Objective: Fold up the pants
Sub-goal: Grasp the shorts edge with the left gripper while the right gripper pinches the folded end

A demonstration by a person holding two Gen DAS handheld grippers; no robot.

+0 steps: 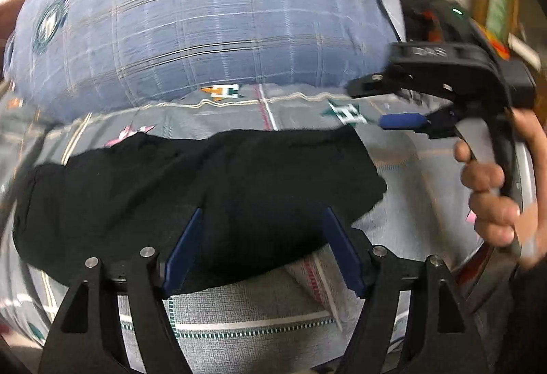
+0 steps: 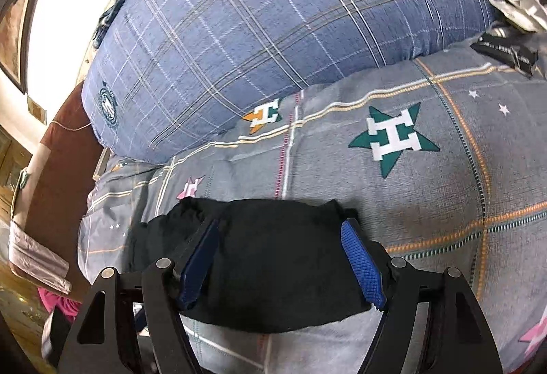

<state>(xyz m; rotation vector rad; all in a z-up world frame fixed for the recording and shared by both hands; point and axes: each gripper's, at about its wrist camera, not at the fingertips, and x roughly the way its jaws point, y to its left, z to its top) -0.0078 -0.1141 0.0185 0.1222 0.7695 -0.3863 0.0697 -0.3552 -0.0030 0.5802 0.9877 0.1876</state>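
Because the black pants (image 2: 259, 257) lie bundled on the bed sheet (image 2: 427, 203) at lower centre, both the left gripper (image 1: 263, 247) and right gripper (image 2: 283, 257) hover above with fingers wide, holding nothing.

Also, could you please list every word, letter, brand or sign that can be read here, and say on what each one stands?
"H": white letter on the green star printed on the grey bedsheet.
"H": white letter on the small orange-green star on the same sheet.
Round emblem on the blue plaid pillow: lettering too small to read.
Embossed marking on the right gripper: blurred, unreadable.
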